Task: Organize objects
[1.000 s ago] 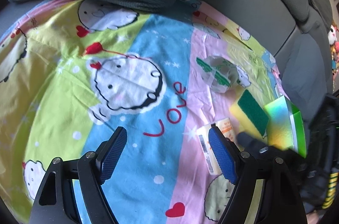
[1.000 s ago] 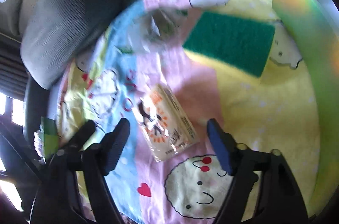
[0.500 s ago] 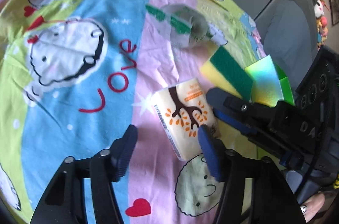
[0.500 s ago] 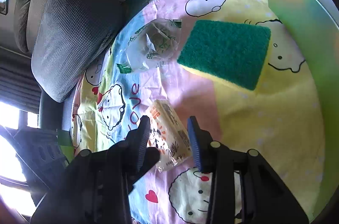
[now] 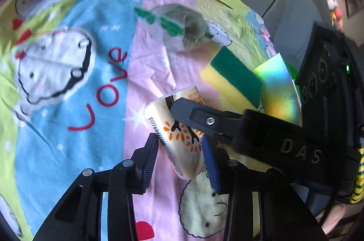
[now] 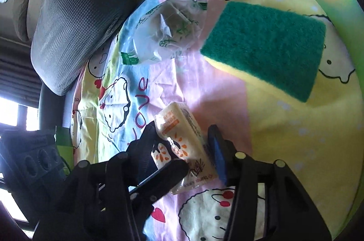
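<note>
A cream tissue pack with an orange tree print (image 5: pixel 179 138) (image 6: pixel 182 138) lies on the cartoon sheet (image 5: pixel 68 72). My left gripper (image 5: pixel 180 156) has both pads against its sides. My right gripper (image 6: pixel 184 147) is shut on the same pack from the other side; its black finger (image 5: pixel 204 119) crosses the pack in the left wrist view. A green and yellow sponge (image 5: pixel 234 79) (image 6: pixel 266 49) and a crumpled clear plastic bag with green print (image 5: pixel 179 29) (image 6: pixel 168 31) lie beyond the pack.
A shiny holographic box (image 5: pixel 275 88) stands to the right of the sponge, its wall filling the right edge of the right wrist view (image 6: pixel 336 4). Grey sofa cushions (image 6: pixel 75 15) border the sheet at the back.
Both grippers have narrowed and closed in on the tissue pack. The left one moved right to it, and the right finger now lies across the pack.
</note>
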Demonstrator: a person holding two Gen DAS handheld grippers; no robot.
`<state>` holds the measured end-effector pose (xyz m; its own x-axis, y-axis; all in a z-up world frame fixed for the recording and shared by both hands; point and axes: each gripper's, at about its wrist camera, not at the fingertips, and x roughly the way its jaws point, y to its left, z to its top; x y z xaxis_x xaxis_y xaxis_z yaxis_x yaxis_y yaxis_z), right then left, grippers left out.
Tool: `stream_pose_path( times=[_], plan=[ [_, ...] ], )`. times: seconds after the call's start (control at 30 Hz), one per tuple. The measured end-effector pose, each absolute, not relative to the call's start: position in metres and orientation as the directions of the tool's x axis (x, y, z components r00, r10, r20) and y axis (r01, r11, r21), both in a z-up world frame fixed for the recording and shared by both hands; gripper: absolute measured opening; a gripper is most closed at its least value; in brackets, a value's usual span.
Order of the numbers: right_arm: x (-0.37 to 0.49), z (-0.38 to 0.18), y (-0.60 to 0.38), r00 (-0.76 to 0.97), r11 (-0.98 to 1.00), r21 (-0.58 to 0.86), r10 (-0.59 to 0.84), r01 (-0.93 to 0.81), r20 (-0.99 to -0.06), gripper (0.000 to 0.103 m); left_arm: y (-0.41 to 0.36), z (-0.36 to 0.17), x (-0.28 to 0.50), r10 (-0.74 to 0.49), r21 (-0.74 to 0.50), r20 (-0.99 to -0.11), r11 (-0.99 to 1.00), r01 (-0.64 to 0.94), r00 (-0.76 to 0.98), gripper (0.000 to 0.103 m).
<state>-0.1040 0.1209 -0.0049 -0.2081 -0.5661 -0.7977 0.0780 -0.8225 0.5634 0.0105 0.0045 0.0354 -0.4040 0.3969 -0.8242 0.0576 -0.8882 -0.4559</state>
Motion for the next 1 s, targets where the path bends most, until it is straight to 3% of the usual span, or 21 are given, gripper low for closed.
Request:
stream_pose_path(
  times=[0.4, 1.0],
  plan=[
    [-0.08, 0.044, 0.128, -0.333, -0.775, 0.607, -0.627, 0.175, -0.704, 0.048, 0.007, 0.092, 0.037, 0.332, -0.392, -0.726, -0.919, -0.034, -0.602, 0.041],
    [-0.048, 0.106, 0.161, -0.523, -0.774, 0.579, -0.615, 0.255, -0.591, 0.049, 0.038, 0.14, 0.058, 0.345, -0.348, -0.565, -0.923, -0.163, -0.749, 0.041]
  ],
)
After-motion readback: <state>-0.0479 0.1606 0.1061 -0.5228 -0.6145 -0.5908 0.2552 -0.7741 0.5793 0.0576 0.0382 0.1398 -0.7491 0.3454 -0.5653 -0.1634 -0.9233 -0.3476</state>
